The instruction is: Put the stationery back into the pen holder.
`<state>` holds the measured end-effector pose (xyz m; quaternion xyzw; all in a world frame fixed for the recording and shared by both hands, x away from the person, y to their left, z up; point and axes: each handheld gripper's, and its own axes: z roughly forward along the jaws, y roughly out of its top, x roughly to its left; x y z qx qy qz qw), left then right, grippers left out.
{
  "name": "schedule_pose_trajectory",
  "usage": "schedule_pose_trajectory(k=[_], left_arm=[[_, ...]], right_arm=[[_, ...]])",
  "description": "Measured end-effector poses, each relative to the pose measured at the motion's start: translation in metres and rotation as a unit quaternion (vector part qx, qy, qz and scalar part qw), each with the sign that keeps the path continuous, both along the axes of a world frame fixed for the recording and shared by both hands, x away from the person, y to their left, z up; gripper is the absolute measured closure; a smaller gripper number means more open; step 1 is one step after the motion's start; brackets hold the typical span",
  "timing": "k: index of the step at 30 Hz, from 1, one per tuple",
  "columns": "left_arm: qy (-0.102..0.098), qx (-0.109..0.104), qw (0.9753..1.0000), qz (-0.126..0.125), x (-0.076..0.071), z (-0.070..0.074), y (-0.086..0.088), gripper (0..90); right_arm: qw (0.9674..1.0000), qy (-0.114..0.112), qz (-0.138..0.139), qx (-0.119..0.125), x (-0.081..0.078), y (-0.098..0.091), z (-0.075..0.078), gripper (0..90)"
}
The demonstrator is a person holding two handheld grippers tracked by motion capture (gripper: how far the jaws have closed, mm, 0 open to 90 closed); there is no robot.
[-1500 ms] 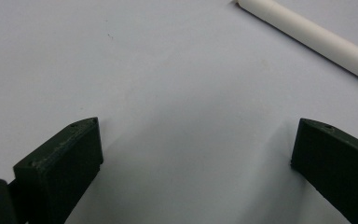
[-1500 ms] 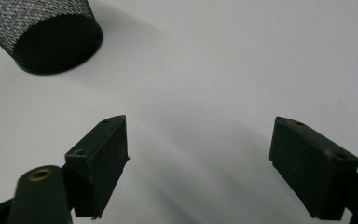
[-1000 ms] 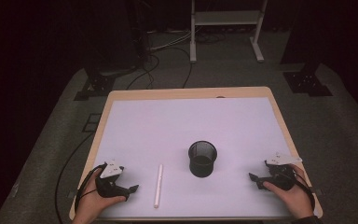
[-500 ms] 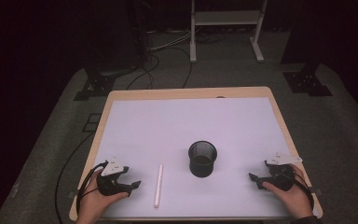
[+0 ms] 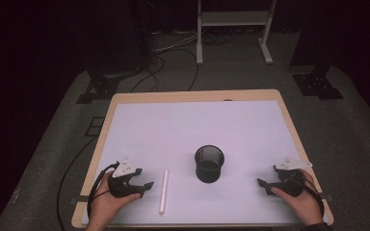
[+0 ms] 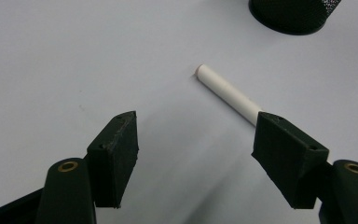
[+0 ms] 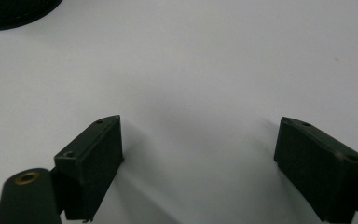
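A white stick (image 5: 163, 191) (image 6: 226, 93) lies flat on the white table (image 5: 197, 125), near the front edge. Just left of it my left gripper (image 5: 144, 189) (image 6: 198, 140) points at the stick, open with nothing between its jaws, which have just been closing. In the left gripper view the stick's near end runs behind the right-hand jaw. A black mesh cup (image 5: 209, 163) (image 6: 291, 14) (image 7: 14, 11) stands upright to the right of the stick. My right gripper (image 5: 266, 176) (image 7: 198, 144) rests open on the table at the front right, pointing toward the cup, nothing in it.
The table has a wooden rim (image 5: 192, 94). Behind it on the dark floor are cables (image 5: 164, 62) and the legs of a white stand (image 5: 233, 29). Bare white surface stretches across the back half of the table.
The left gripper has shifted a little to the right, toward the stick, and its jaws stand narrower. The right gripper, the stick and the cup have not moved.
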<state>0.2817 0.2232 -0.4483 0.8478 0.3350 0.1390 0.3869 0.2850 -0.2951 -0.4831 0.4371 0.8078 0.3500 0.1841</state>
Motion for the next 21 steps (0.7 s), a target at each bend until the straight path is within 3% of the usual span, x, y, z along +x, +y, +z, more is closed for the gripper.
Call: schedule_pose_trajectory(k=[15, 21], left_arm=[[0.005, 0.012, 0.9997, -0.023, 0.011, -0.004, -0.036, 38.3], [0.009, 0.026, 0.9991, -0.033, 0.017, -0.01, -0.051, 42.7]], right_arm=[[1.0, 0.0, 0.0, 0.0, 0.0, 0.0, 0.0, 14.1], [1.0, 0.0, 0.0, 0.0, 0.0, 0.0, 0.0, 14.2]])
